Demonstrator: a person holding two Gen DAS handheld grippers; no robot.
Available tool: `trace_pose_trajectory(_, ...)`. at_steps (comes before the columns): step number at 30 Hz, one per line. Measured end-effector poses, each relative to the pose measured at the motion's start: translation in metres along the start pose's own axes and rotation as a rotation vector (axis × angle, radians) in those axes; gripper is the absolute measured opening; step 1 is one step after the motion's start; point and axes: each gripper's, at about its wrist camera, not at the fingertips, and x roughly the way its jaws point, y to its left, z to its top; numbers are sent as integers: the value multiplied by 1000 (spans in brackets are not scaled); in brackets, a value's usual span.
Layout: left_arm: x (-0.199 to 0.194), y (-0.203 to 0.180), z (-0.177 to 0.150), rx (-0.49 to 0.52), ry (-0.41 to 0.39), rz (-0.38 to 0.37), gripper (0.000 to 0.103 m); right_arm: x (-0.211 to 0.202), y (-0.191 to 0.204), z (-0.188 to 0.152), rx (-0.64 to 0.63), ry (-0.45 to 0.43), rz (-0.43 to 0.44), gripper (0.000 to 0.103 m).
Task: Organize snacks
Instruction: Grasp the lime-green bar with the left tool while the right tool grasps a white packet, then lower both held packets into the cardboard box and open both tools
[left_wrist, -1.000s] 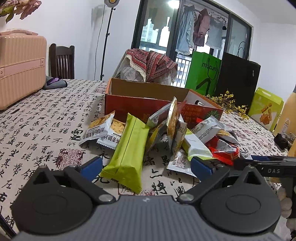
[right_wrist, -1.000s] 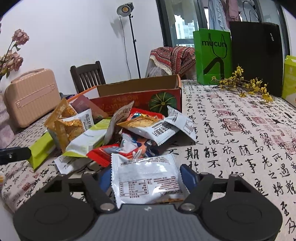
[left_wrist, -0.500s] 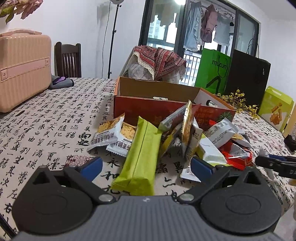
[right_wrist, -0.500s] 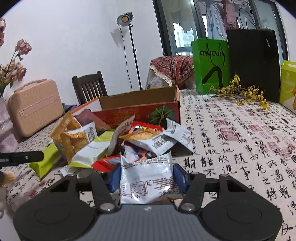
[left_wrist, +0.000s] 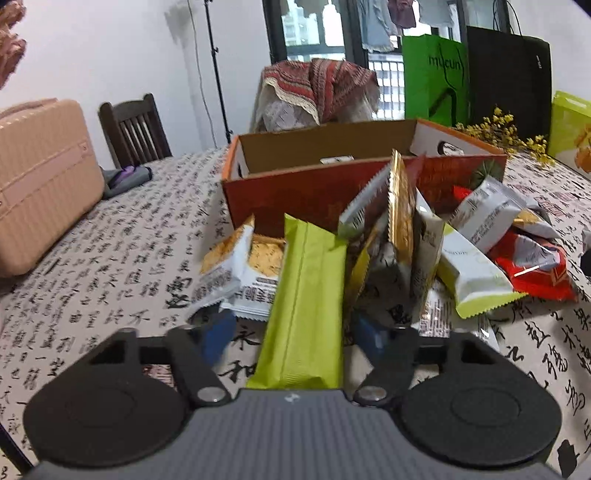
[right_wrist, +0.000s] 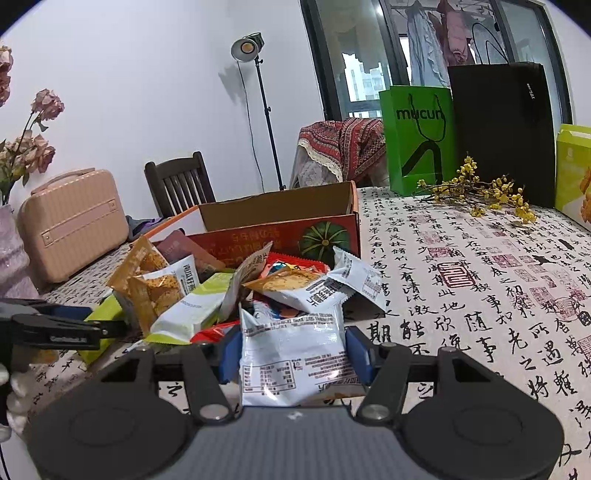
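Observation:
A heap of snack packets (left_wrist: 402, 236) lies on the tablecloth in front of an open orange cardboard box (left_wrist: 314, 188). A long green packet (left_wrist: 306, 295) points toward me between the jaws of my left gripper (left_wrist: 291, 332). Those jaws are closing; the left pad (left_wrist: 218, 332) still stands off the wrapper. In the right wrist view, my right gripper (right_wrist: 293, 349) is shut on a white snack packet (right_wrist: 291, 354), its blue pads pressing both sides. The box (right_wrist: 273, 236) sits behind the heap there, and the left gripper (right_wrist: 55, 328) shows at the left edge.
A pink case (left_wrist: 40, 177) and a dark chair (left_wrist: 133, 129) stand at the far left. Green (right_wrist: 419, 140) and black (right_wrist: 502, 129) paper bags, yellow flowers (right_wrist: 480, 192) and a lime box (right_wrist: 574, 173) line the far right. Bare tablecloth (right_wrist: 480, 295) stretches right of the heap.
The left gripper slid forward along the green packet and its jaws narrowed around it. The right jaws closed on the white packet and have held it since.

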Motion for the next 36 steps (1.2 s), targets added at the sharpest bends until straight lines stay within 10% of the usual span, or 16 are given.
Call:
trace_pose_trajectory(4,1,3,-4,-11,10,-59,41,1,1,0,2,4,0,59)
trace_pose_trajectory(19,-42,26,2,-82,-132,-74,40,2,6,5,-3,-7,-5,59)
trace_pose_trajectory(36,-31,31,88,-183,-262,-112,40,38,26,89,-65,-155,-10,59)
